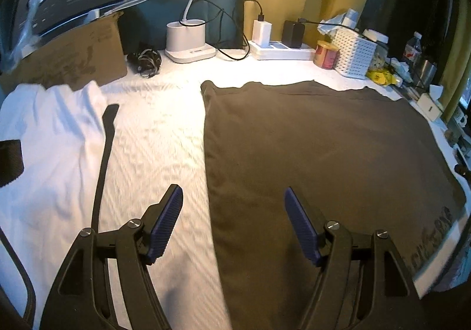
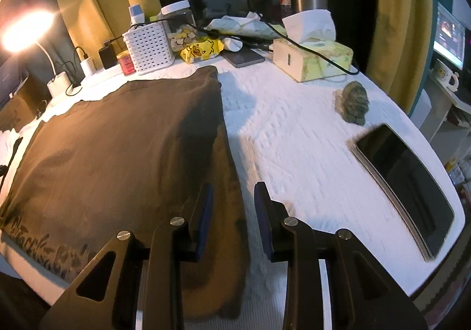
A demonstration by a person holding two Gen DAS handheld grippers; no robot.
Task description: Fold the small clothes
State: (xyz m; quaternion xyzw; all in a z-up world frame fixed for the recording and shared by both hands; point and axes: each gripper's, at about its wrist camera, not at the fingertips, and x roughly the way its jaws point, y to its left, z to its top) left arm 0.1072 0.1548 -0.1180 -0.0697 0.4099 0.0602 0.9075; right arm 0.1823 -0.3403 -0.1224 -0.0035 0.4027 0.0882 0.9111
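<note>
A dark brown shirt (image 1: 318,153) lies flat on the white table cover, with pale lettering near its front edge; it also shows in the right wrist view (image 2: 117,147). My left gripper (image 1: 232,206) is open and empty, hovering over the shirt's left edge, one finger over the cover and one over the shirt. My right gripper (image 2: 232,197) is open and empty, above the shirt's right edge. A white garment (image 1: 50,135) with a black strap lies to the left.
At the back stand a cardboard box (image 1: 70,59), a lamp base (image 1: 188,41), a power strip (image 1: 279,50), a white basket (image 2: 150,47) and a tissue box (image 2: 315,56). A tablet (image 2: 406,182) and a grey-green wad (image 2: 353,103) lie to the right.
</note>
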